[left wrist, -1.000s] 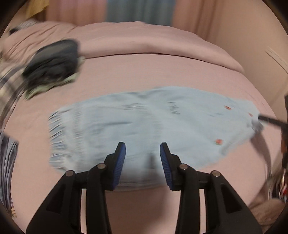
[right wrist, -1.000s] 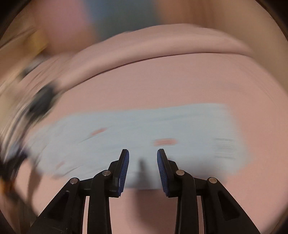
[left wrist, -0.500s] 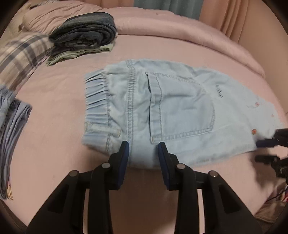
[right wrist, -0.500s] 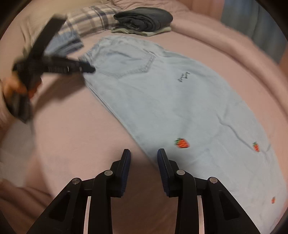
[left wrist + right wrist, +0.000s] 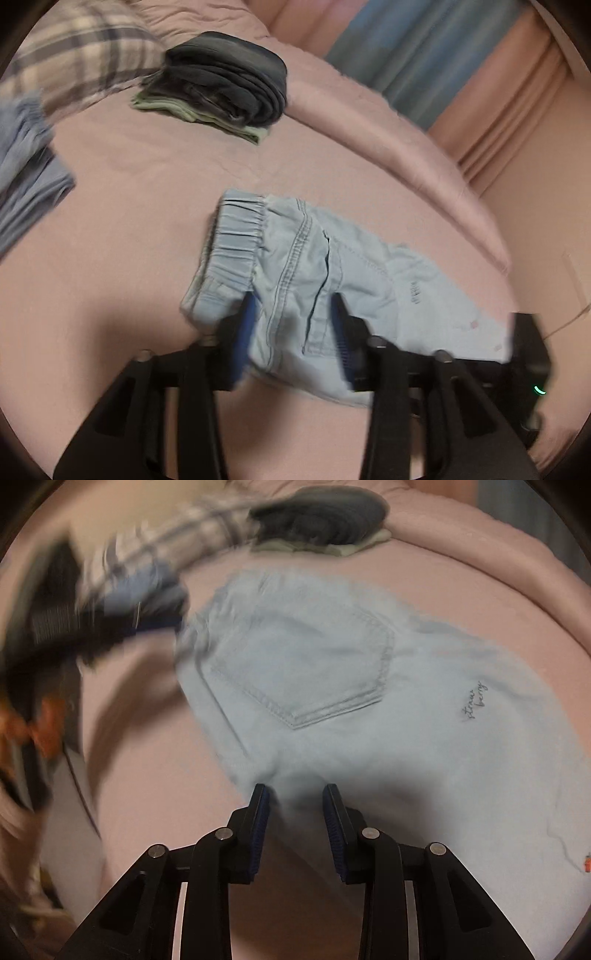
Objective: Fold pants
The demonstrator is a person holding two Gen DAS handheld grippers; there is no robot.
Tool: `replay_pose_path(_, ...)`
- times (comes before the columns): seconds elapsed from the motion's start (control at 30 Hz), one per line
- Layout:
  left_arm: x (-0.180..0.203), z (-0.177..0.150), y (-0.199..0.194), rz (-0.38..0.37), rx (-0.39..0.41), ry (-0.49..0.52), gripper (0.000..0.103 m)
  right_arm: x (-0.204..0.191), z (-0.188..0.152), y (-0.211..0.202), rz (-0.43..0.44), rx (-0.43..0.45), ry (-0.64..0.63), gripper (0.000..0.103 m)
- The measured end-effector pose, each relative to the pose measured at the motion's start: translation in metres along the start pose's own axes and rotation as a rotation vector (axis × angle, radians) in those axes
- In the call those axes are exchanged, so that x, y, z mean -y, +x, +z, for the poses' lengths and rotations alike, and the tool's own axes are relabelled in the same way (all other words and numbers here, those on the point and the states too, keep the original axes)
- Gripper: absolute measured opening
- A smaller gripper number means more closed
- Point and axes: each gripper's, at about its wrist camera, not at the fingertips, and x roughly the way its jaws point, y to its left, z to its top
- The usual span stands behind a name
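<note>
Light blue pants lie flat on the pink bed, elastic waistband to the left and back pocket up. My left gripper is at their near edge just right of the waistband. Its jaws are opening, and a bunch of the fabric sits loosely between them. In the right wrist view the same pants fill the middle. My right gripper is open, with its tips at the near edge below the pocket and no fabric pinched. The left gripper shows there as a blur by the waistband.
A folded stack of dark pants sits at the back of the bed, with plaid cloth to its left. A grey-blue garment lies at the left edge. A rolled pink duvet runs along the back, with curtains behind.
My left gripper has come in over the waist end of the pants and its jaws have widened around the fabric. My right gripper has swung from the strawberry-print leg to the edge below the pocket.
</note>
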Motion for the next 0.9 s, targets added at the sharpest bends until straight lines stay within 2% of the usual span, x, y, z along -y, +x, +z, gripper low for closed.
replay_pose_path(0.07, 0.001, 0.0, 0.023, 0.047, -0.096, 0.033, 0.054, 0.013, 0.004, -0.006, 0.091, -0.036, 0.053, 0.033)
replay_pose_path(0.1, 0.004, -0.003, 0.027, 0.064, -0.111, 0.069, 0.054, 0.026, 0.007, -0.011, 0.16, -0.048, 0.108, 0.033)
replay_pose_path(0.13, 0.005, -0.004, 0.026, 0.069, -0.111, 0.093, 0.054, 0.04, 0.009, -0.019, 0.188, -0.029, 0.155, 0.033)
replay_pose_path(0.27, 0.003, -0.014, 0.02, 0.075, -0.15, 0.118, 0.053, 0.115, 0.031, -0.045, 0.144, 0.083, 0.349, 0.034)
replay_pose_path(0.37, 0.015, -0.011, 0.011, 0.096, -0.116, 0.163, 0.053, 0.169, 0.053, -0.041, 0.146, 0.12, 0.481, 0.034)
replay_pose_path(0.47, 0.035, 0.005, 0.009, 0.032, -0.063, 0.215, 0.054, 0.194, 0.071, -0.023, 0.18, 0.083, 0.531, 0.034)
replay_pose_path(0.57, 0.055, 0.021, 0.022, -0.05, -0.047, 0.245, 0.054, 0.205, 0.084, 0.001, 0.196, 0.001, 0.563, 0.034)
replay_pose_path(0.67, 0.069, 0.032, 0.054, -0.094, -0.086, 0.273, 0.054, 0.211, 0.084, 0.019, 0.319, -0.08, 0.626, 0.034)
replay_pose_path(0.73, 0.07, 0.033, 0.072, -0.076, -0.12, 0.28, 0.053, 0.213, 0.082, 0.022, 0.324, -0.114, 0.621, 0.032)
replay_pose_path(0.77, 0.067, 0.034, 0.083, -0.03, -0.138, 0.293, 0.054, 0.212, 0.084, 0.022, 0.316, -0.116, 0.615, 0.026)
replay_pose_path(0.8, 0.059, 0.033, 0.096, 0.048, -0.179, 0.302, 0.037, 0.215, 0.087, 0.018, 0.297, -0.094, 0.606, 0.007)
replay_pose_path(0.83, 0.051, 0.034, 0.104, 0.066, -0.202, 0.285, 0.03, 0.218, 0.088, 0.014, 0.291, -0.073, 0.599, 0.007)
replay_pose_path(0.87, 0.043, 0.034, 0.105, 0.057, -0.198, 0.265, 0.029, 0.22, 0.092, 0.013, 0.286, -0.062, 0.594, 0.007)
replay_pose_path(0.9, 0.037, 0.035, 0.101, 0.032, -0.185, 0.248, 0.023, 0.221, 0.094, 0.015, 0.27, -0.066, 0.585, 0.007)
